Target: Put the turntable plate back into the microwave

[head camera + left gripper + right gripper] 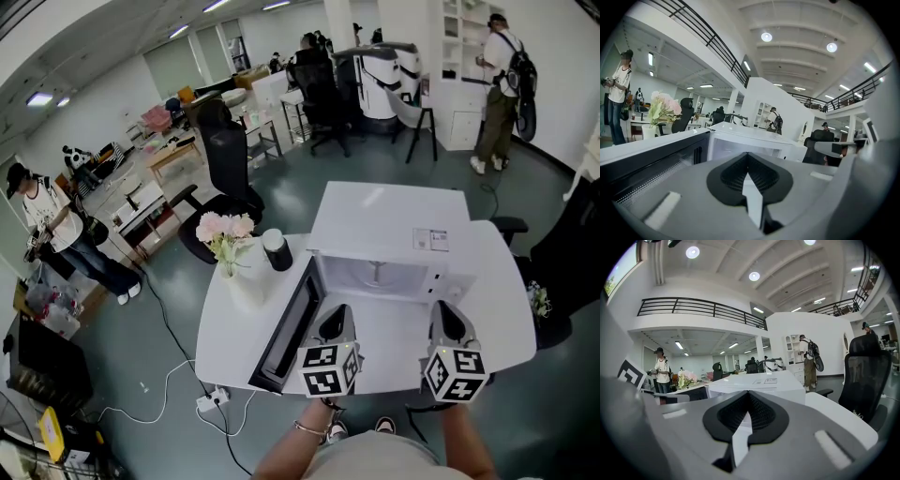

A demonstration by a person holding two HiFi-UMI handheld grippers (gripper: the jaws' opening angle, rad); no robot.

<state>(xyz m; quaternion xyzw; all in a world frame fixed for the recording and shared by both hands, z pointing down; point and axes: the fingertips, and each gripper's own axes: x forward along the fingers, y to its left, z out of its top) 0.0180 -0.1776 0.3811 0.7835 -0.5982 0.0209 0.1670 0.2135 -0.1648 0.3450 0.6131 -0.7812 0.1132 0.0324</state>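
Note:
A white microwave [389,230] stands on the white table [230,328] with its dark-framed door [286,328] swung open to the left. Inside the lit cavity a small spindle [376,272] shows on the bare floor. I cannot make out a turntable plate in any view. My left gripper [336,321] hovers in front of the cavity's left side, jaws shut on nothing. My right gripper [450,319] hovers before the right side, also shut and empty. The left gripper [748,161] faces the microwave [740,140] and door [651,159]. The right gripper [749,401] faces the microwave's [759,383] right part.
A vase of pink flowers [228,236] and a black cylinder [277,251] stand on the table left of the door. A power strip [214,401] with cables lies on the floor at the front left. Black office chairs [225,155] and several people are farther off.

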